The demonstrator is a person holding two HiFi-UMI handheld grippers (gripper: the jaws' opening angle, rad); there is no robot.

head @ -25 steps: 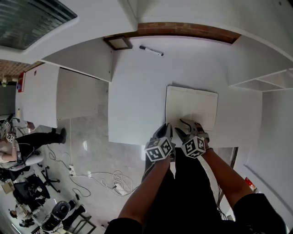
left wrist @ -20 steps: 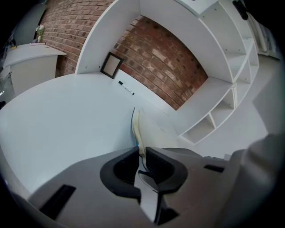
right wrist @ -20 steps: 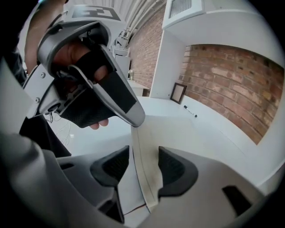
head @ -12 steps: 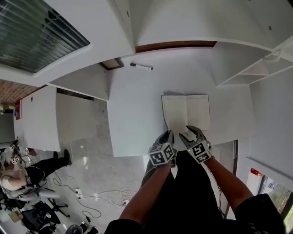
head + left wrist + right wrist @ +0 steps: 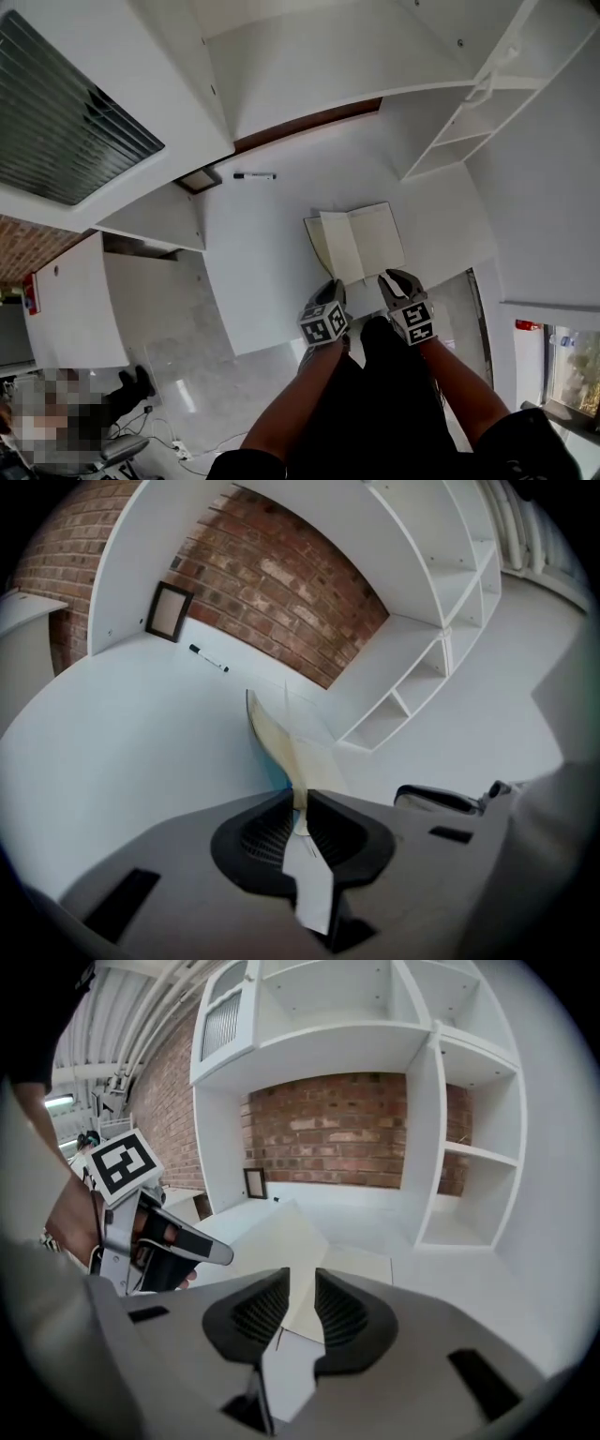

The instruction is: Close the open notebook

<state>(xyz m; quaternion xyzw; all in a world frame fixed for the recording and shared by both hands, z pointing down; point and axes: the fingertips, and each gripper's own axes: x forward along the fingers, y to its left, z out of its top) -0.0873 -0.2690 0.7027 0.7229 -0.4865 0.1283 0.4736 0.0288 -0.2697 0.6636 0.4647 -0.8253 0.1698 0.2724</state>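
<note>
The open notebook lies on the white desk, cream pages up. Its left leaf stands lifted off the desk, curving upward. My left gripper is shut on that leaf's near edge; in the left gripper view the paper runs straight into the closed jaws. My right gripper hovers over the near edge of the right page. Its jaws have just been closing and stand a narrow gap apart, with nothing pinched between them. The left gripper shows beside the raised leaf in the right gripper view.
A black pen lies at the back of the desk, next to a small picture frame against the brick wall. White shelf compartments rise at the right. The desk's front edge runs just under both grippers.
The notebook's left leaf has come up off the desk in the left gripper. Both grippers have risen, and the right gripper's jaws stand narrower than before.
</note>
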